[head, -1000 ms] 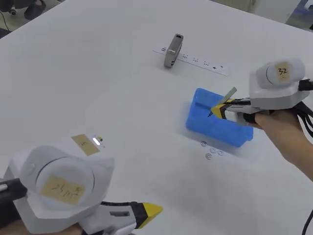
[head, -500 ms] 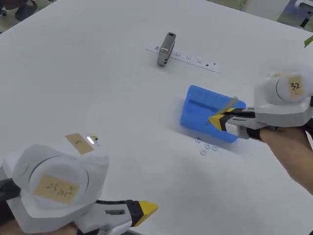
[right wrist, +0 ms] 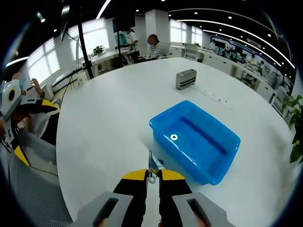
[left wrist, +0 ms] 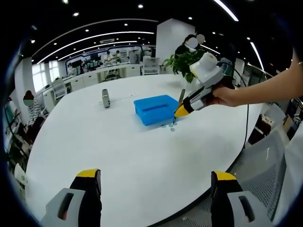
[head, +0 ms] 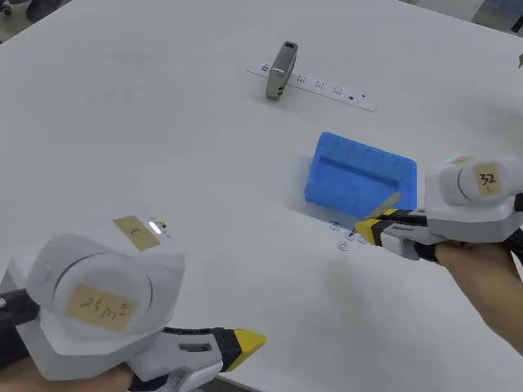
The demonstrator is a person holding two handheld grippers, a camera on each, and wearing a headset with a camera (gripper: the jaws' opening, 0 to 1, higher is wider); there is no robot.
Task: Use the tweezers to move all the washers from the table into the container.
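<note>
Right hand-held gripper [head: 365, 231]: yellow-tipped jaws pressed together on the slim grey metal tweezers [head: 385, 202]; gripper held in a hand at the right of the head view.
Tweezers: angled down toward the white table [head: 163, 147], tips just in front of the near wall of the blue rectangular plastic container [head: 359, 175].
Loose washers: a few small silver ring washers [head: 343, 245] lie on the table, just beside that near wall and at the tweezer tips; contact between tips and any washer cannot be determined.
Washer in container: one silver washer [right wrist: 174, 137] lies flat on the container floor, near the wall facing the right hand-held gripper.
Left hand-held gripper [left wrist: 156, 182]: jaws wide apart, nothing between them; low over the near part of the table, well apart from the container.
Other items: white power strip [head: 327, 88] beyond the container, with a grey metal block-shaped device [head: 280, 69] standing at its left end.
</note>
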